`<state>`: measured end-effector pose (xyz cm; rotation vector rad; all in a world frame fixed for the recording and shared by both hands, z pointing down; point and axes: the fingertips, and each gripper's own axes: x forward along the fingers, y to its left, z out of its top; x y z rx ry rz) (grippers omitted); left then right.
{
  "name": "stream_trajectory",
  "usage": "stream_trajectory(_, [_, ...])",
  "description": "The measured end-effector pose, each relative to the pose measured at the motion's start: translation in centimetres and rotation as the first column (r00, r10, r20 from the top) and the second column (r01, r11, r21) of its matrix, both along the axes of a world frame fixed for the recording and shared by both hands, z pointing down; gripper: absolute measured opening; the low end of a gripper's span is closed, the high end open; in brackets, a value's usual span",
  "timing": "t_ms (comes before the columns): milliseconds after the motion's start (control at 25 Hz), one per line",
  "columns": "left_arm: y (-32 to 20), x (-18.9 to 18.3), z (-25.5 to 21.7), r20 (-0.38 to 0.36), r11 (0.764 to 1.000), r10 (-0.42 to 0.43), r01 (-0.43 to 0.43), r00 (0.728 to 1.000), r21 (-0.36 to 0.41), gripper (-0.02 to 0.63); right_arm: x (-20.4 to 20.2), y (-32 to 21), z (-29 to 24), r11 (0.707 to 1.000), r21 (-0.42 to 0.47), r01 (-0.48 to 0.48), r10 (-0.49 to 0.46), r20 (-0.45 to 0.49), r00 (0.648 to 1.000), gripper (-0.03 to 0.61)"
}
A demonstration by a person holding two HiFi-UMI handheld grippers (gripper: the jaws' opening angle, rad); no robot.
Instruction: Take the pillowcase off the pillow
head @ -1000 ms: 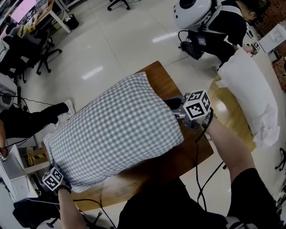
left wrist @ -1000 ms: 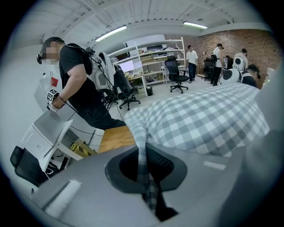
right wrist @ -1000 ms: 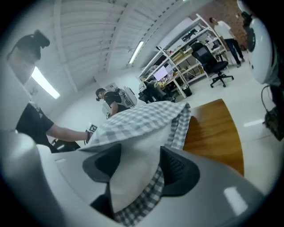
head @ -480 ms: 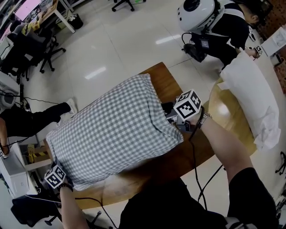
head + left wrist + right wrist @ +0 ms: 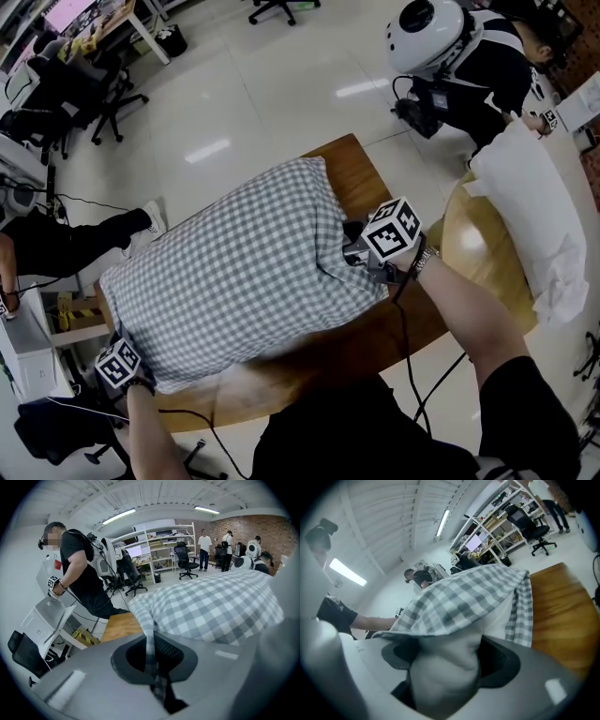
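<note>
Right gripper (image 5: 351,249) sits at the open end of the checked pillowcase (image 5: 244,272), at three o'clock of the bundle, which lies across the wooden table (image 5: 349,167) in front of the person. From where I stand, the worry is the inner pillow (image 5: 445,667). Its soft filling could squeeze out of that grip once the pulling starts, or a fold of case could get caught with it, so both would drag together. Its jaws have just been closing and now stand fairly wide around a bunched white lump of pillow, pressing on it. Left gripper (image 5: 134,377), at seven o'clock, is clamped tight on a thin fold at the case's closed corner.
</note>
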<state>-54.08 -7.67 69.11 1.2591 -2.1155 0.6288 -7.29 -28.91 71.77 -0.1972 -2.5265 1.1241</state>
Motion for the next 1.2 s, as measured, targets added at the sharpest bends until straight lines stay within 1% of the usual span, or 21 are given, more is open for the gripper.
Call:
stream_trajectory(40, [0.1,-0.1,0.0,0.001,1.0,-0.003,0.003,1.0,0.002,0.006,0.2,0.0,-0.1,1.0,-0.011,-0.004,0.004,0.013,1.0,0.366])
stream_trajectory(160, [0.4,-0.1,0.0,0.002,1.0,-0.015,0.015,1.0,0.006,0.006,1.2,-0.3,-0.9,0.998,-0.063,-0.012,0.016,0.061,0.998,0.319])
stream_trajectory(320, [0.6,-0.1,-0.8,-0.002,0.999,-0.032,0.032,0.999,0.015,0.006,2.5,-0.8,-2.3,0.988,-0.152,-0.015,0.033,0.122,0.992,0.291])
stream_trajectory(440, [0.9,0.2,-1.2,-0.015,0.999,-0.041,0.041,0.999,0.026,0.006,3.4,-1.2,-3.0,0.979,-0.202,-0.026,0.059,0.154,0.986,0.261])
stream_trajectory(560, [1.2,-0.1,-1.4,-0.03,0.997,-0.054,0.056,0.998,0.048,0.006,3.7,-1.7,-3.6,0.977,-0.211,-0.042,0.077,0.161,0.984,0.22])
stream_trajectory(640, [1.4,-0.2,-2.7,-0.038,0.996,-0.069,0.071,0.997,0.053,0.006,4.1,-2.3,-5.0,0.98,-0.191,-0.053,0.082,0.148,0.986,0.191])
stream_trajectory(760, [1.3,0.2,-5.0,-0.065,0.994,-0.066,0.071,0.996,0.079,0.006,5.2,-2.9,-7.6,0.984,-0.16,-0.073,0.094,0.125,0.988,0.161])
stream_trajectory(920, [1.1,0.9,-6.5,-0.084,0.989,-0.073,0.083,0.994,0.125,0.005,6.5,-3.4,-9.1,0.989,-0.129,-0.079,0.093,0.111,0.989,0.155])
stream_trajectory(1000, [1.2,1.3,-6.8,-0.094,0.986,-0.074,0.087,0.993,0.141,0.005,7.2,-3.1,-9.5,0.99,-0.121,-0.069,0.082,0.107,0.991,0.138])
stream_trajectory(1040, [1.6,1.5,-6.8,-0.099,0.986,-0.072,0.086,0.992,0.146,0.005,7.6,-2.6,-9.5,0.991,-0.123,-0.06,0.073,0.103,0.992,0.146])
stream_trajectory(1120, [2.6,2.0,-6.6,-0.109,0.985,-0.07,0.086,0.992,0.147,0.005,8.2,-1.4,-9.0,0.99,-0.133,-0.044,0.056,0.09,0.994,0.201])
stream_trajectory(1200, [3.6,2.2,-6.3,-0.121,0.985,-0.072,0.09,0.99,0.146,0.006,8.4,-0.4,-8.4,0.989,-0.143,-0.044,0.055,0.079,0.995,0.213])
